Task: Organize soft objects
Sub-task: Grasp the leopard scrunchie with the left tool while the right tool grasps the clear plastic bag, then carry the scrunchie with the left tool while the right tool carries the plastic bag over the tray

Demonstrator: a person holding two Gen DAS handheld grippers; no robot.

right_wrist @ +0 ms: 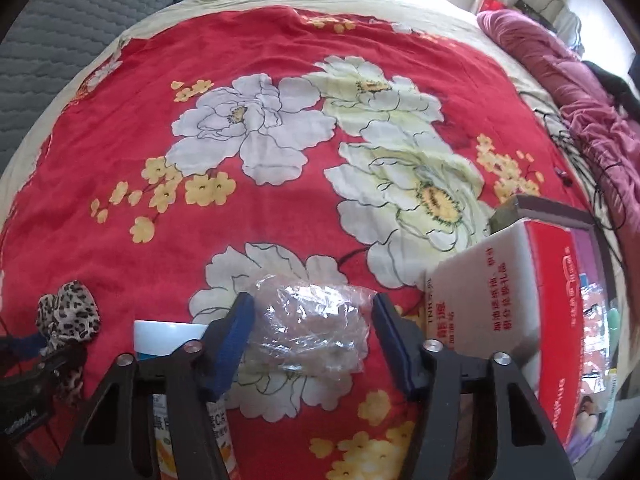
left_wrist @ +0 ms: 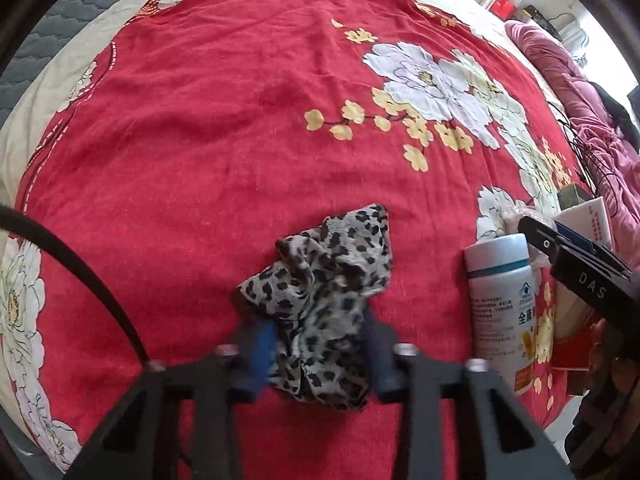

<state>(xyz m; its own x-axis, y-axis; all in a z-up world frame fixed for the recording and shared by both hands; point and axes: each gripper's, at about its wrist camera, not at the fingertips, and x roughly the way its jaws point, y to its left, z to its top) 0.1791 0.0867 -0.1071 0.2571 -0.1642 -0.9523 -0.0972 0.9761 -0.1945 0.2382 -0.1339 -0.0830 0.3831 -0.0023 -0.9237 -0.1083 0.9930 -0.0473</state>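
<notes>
- Lying crumpled on the big red bed cover with white and yellow flowers (left_wrist: pixel 208 128), the soft leopard-spotted cloth (left_wrist: pixel 320 308) is seen right between the two blue pads of the left claw (left_wrist: pixel 318 346).
- The left claw is closed in on the cloth, and the pads are seen touching its sides, so the cloth looks pinched, though it is not lifted off the bed yet.
- A crinkly clear plastic bag (right_wrist: pixel 310 330) is seen on the bed cover between the pads of the right claw (right_wrist: pixel 312 340).
- The right claw is held apart around the bag; the left pad is just at the bag's edge, and a small gap is seen by the right pad, so the bag is not squeezed yet.
- A white plastic bottle with a pale blue cap (left_wrist: pixel 502 304) is laid just beside the cloth, between the two claws.
- A white and red cardboard box (right_wrist: pixel 520 284) is stood near the bag, on its right.
- Nothing looks tidied so far; both soft things are still loose on the bed.
- It is guessed that only the grabbing has begun, and the lifting and the putting away are still left to be done.
- No spot for the soft things can be made out for sure.
</notes>
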